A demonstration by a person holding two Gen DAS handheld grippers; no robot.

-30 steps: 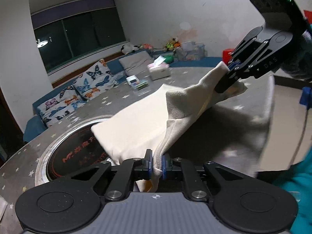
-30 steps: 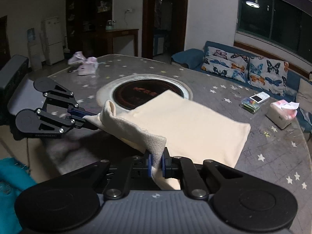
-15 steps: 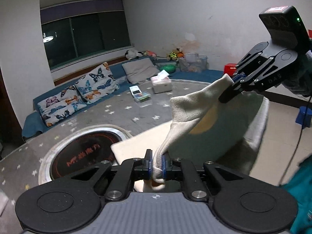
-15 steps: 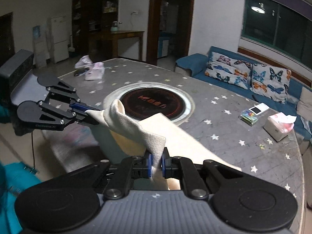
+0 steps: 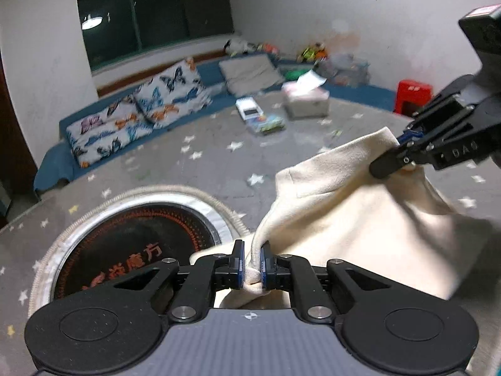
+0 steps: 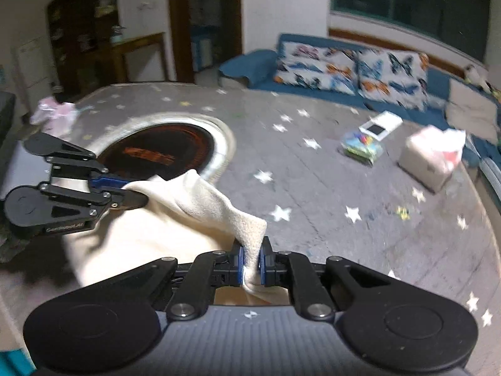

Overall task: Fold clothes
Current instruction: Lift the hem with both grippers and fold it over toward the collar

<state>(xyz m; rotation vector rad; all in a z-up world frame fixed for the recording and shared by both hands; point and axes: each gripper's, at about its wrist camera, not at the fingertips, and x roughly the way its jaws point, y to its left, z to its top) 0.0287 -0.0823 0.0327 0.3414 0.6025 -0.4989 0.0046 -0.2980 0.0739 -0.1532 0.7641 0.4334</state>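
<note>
A cream cloth garment [image 5: 350,219] hangs between my two grippers above the grey star-patterned table [image 5: 203,169]. My left gripper [image 5: 250,261] is shut on one corner of it. My right gripper [image 6: 251,264] is shut on another corner of the same cloth [image 6: 175,219]. The right gripper also shows in the left wrist view [image 5: 404,153] at the right, and the left gripper shows in the right wrist view [image 6: 125,189] at the left. The cloth sags between them, folded over on itself; its lower part is hidden behind the gripper bodies.
A round black inset with a white rim [image 5: 134,241] sits in the table. A tissue box [image 5: 305,101], a small white device [image 5: 249,109] and a colourful packet [image 5: 269,123] lie at the far side. A pink item [image 6: 54,112] lies far left. A blue sofa with butterfly cushions [image 6: 350,65] stands behind.
Both grippers have carried the cloth forward and lower over the table. The cloth, spread flat a second ago, is now lifted and doubled over. Both stay shut on it.
</note>
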